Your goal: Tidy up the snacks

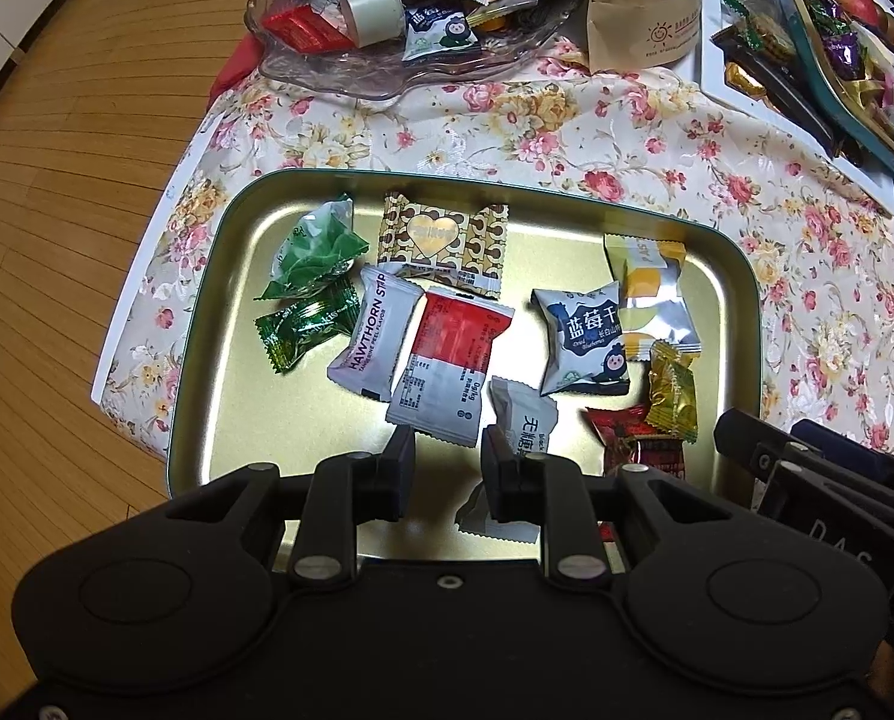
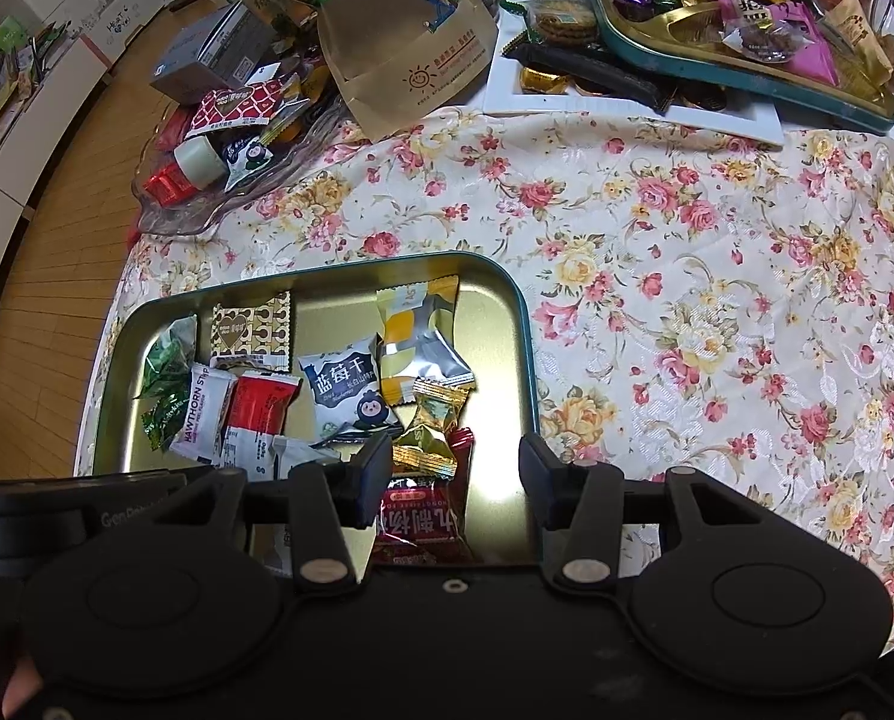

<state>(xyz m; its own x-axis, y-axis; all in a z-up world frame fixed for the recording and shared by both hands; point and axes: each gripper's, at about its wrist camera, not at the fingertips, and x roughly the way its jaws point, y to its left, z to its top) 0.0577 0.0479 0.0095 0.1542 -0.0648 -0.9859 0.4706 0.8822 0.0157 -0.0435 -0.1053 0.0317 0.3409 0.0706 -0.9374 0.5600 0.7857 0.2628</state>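
A gold tin tray with a teal rim (image 1: 198,324) (image 2: 522,324) lies on the floral cloth and holds several wrapped snacks. Among them are green candies (image 1: 315,252), a brown heart packet (image 1: 441,240), a white Hawthorn strip (image 1: 372,339), a red-and-white packet (image 1: 453,354), a blueberry packet (image 1: 585,339) (image 2: 348,390) and a yellow-grey packet (image 1: 651,294). My left gripper (image 1: 447,459) hangs open over the tray's near side; a grey-white packet (image 1: 528,420) lies just past its right finger. My right gripper (image 2: 456,474) is open above a red packet (image 2: 423,519) and a gold candy (image 2: 432,438).
A glass dish (image 1: 327,75) piled with snacks stands at the back left, a brown paper bag (image 1: 645,6) behind the tray. A second teal tray (image 2: 747,69) of sweets rests on a white board (image 2: 729,114) at the back right. The table edge and wooden floor (image 1: 57,240) are to the left.
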